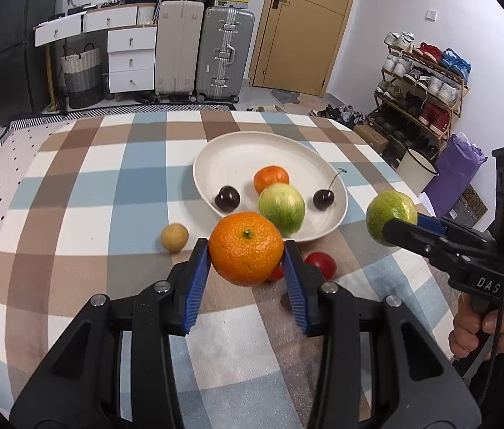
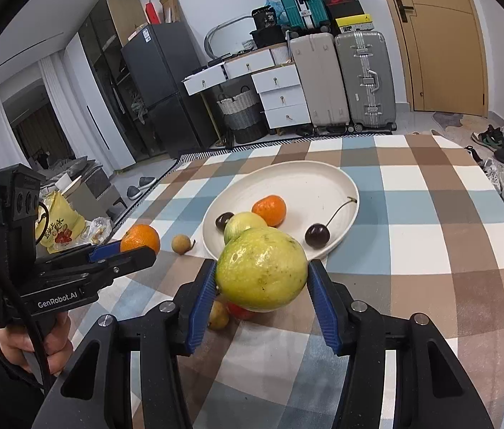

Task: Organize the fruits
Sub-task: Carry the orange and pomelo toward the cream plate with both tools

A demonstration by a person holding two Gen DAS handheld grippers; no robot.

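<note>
Behind the orange [image 1: 246, 248] clamped between the blue pads of the left gripper [image 1: 247, 255], red fruit [image 1: 320, 264] on the checked tablecloth [image 1: 84, 193] is half hidden, so whether it is one piece or two is hard to say; from the right wrist view a yellowish fruit [image 2: 219, 315] also peeks out under the fingers. The right gripper [image 2: 262, 280] is closed on a green guava [image 2: 262, 273], held above the cloth near the white plate [image 1: 237, 157]. On the plate lie four fruits: one small orange [image 1: 270, 178], one green guava [image 1: 282, 209] and two dark cherries [image 1: 227, 198], the second cherry [image 1: 323, 199] keeping its stem. One small brown longan [image 1: 174, 237] sits on the cloth just left of the plate.
</note>
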